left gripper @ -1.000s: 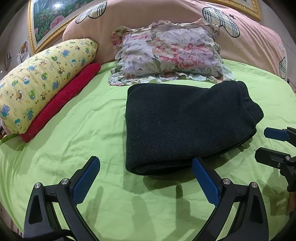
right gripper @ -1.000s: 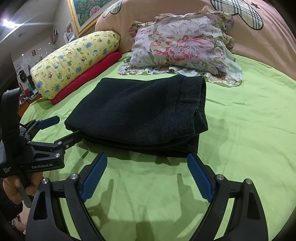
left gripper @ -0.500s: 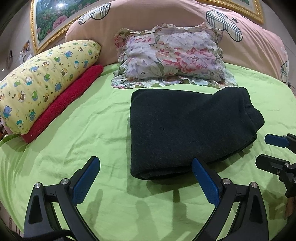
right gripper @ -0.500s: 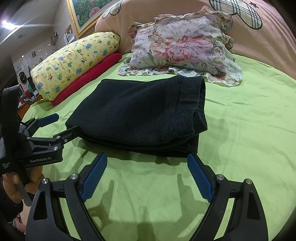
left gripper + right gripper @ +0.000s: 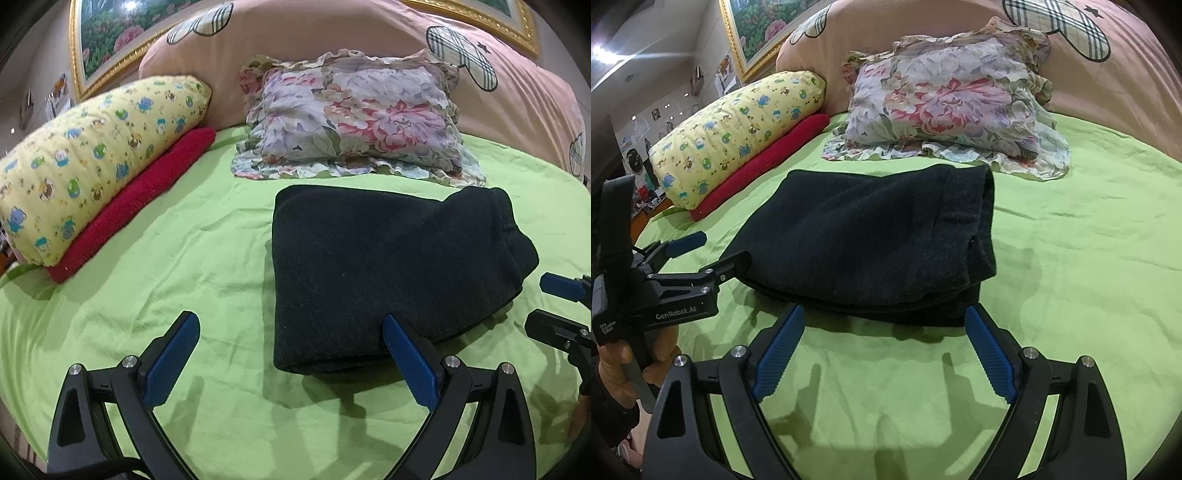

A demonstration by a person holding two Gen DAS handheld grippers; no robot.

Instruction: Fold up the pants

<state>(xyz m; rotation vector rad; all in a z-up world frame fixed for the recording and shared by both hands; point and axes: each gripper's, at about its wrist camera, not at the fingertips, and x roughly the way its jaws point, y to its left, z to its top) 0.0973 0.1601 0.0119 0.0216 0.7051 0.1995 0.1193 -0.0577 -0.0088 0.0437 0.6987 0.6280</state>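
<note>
The dark pants [image 5: 388,273] lie folded into a thick rectangle on the green bed sheet [image 5: 184,258]; they also show in the right wrist view [image 5: 871,243]. My left gripper [image 5: 291,354] is open and empty, just short of the fold's near left corner. My right gripper [image 5: 882,350] is open and empty, just short of the fold's near edge. The right gripper shows at the right edge of the left wrist view [image 5: 554,306], beside the pants. The left gripper shows at the left of the right wrist view [image 5: 713,251], one fingertip against the pants' edge.
A floral pillow [image 5: 354,118] lies just behind the pants. A yellow patterned bolster [image 5: 92,155] and a red rolled towel [image 5: 140,199] lie at the left. A pink duvet [image 5: 332,48] is piled along the back. A framed picture [image 5: 107,40] hangs on the wall.
Both grippers have drawn back slightly from the folded pants and stay open. The pants have not moved.
</note>
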